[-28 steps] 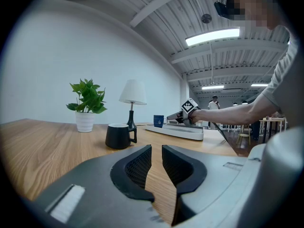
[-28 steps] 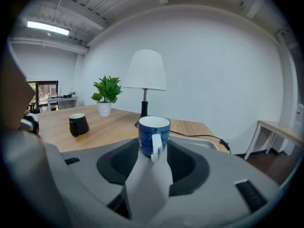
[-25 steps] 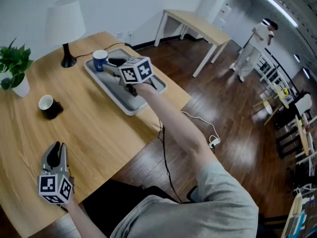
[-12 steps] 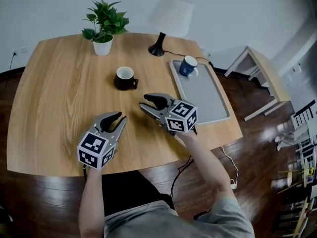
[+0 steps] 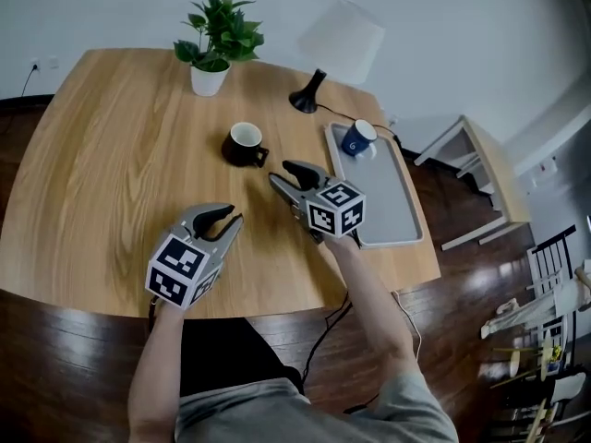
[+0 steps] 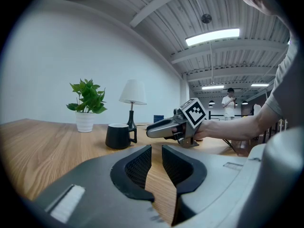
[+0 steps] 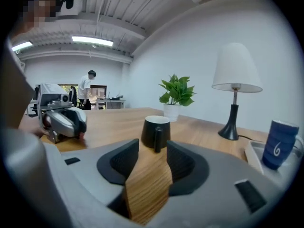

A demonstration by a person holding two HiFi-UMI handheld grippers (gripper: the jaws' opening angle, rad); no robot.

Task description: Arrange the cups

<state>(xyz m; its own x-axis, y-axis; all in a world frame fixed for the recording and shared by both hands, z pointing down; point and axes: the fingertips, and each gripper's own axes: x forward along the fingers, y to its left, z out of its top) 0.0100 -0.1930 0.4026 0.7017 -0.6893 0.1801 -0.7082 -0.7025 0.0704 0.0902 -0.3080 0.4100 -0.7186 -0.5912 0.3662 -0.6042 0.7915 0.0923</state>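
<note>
A black cup (image 5: 245, 144) with a white inside stands on the wooden table (image 5: 111, 173), its handle turned toward my right gripper (image 5: 288, 173). That gripper hovers just short of the cup (image 7: 155, 132); its jaws have just been opening and hold nothing. A blue cup (image 5: 358, 137) stands at the far end of the grey tray (image 5: 392, 212), to the right of the gripper. My left gripper (image 5: 226, 215) rests low near the table's front, open by a narrow gap, nothing between its pads. Seen from the left gripper view, the black cup (image 6: 117, 136) stands ahead and the right gripper (image 6: 152, 129) just right of it.
A potted plant (image 5: 217, 49) and a white-shaded lamp (image 5: 337, 40) stand at the table's far edge, the lamp's cord running past the tray. Beyond the table's right edge are a dark wood floor and a small side table (image 5: 485, 178). A person (image 6: 229, 101) stands far off.
My right gripper has left the tray by the blue cup and come to the middle of the table, close to the black cup. The left gripper stays near the front edge.
</note>
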